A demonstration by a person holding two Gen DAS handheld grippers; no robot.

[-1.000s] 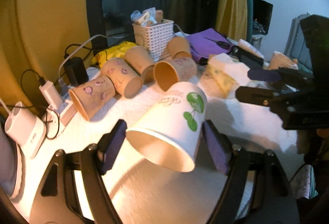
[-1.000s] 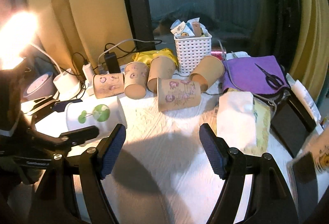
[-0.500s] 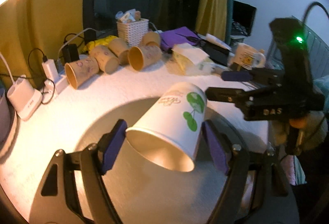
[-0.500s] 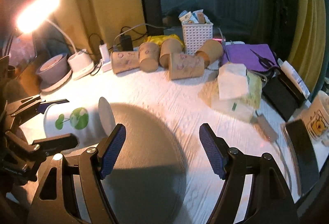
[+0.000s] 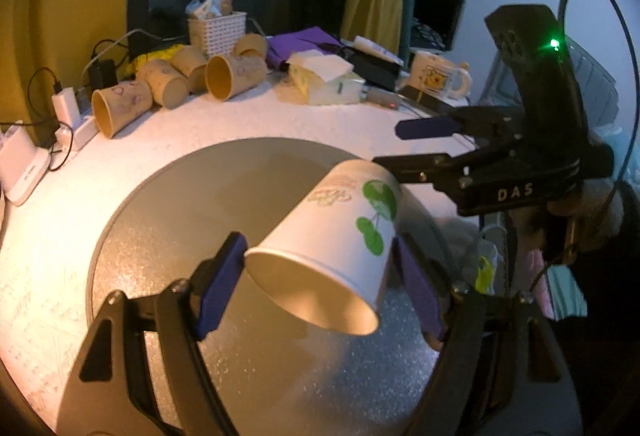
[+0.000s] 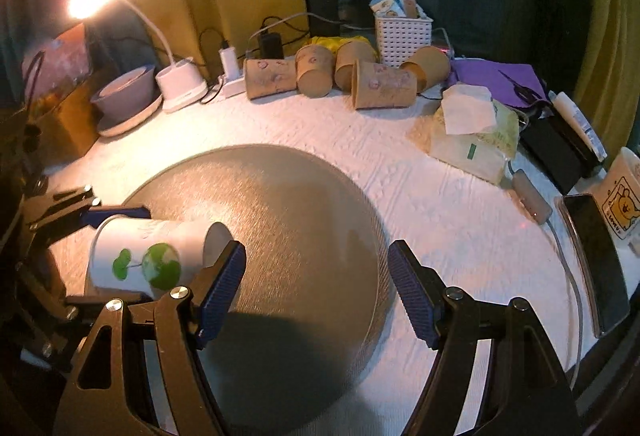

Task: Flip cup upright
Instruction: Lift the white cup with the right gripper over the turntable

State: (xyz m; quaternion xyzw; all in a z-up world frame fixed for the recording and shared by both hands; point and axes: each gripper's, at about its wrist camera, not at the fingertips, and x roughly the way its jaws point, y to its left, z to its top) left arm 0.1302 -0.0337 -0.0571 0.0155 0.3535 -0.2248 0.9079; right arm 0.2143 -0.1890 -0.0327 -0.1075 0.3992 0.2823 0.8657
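Note:
A white paper cup with a green plant print [image 5: 340, 232] is held on its side in my left gripper [image 5: 320, 276], which is shut on it near the rim. Its open mouth faces the left wrist camera. It hangs over a round grey mat [image 5: 200, 220]. In the right wrist view the cup [image 6: 148, 256] lies sideways at the left, over the mat [image 6: 288, 236], bottom pointing right. My right gripper [image 6: 316, 292] is open and empty, beside the cup's bottom; it also shows in the left wrist view [image 5: 424, 144].
Several brown paper cups [image 6: 380, 90] lie on their sides at the back by a white basket [image 6: 402, 34]. A tissue pack [image 6: 472, 132], phone [image 6: 596, 256], mug [image 6: 622, 192], lamp base [image 6: 180, 84], bowl [image 6: 124, 100] and chargers ring the white table.
Both grippers have drawn back from the brown cups toward the table's front. The cup, still held on its side, is now over the grey mat. The right gripper stays open.

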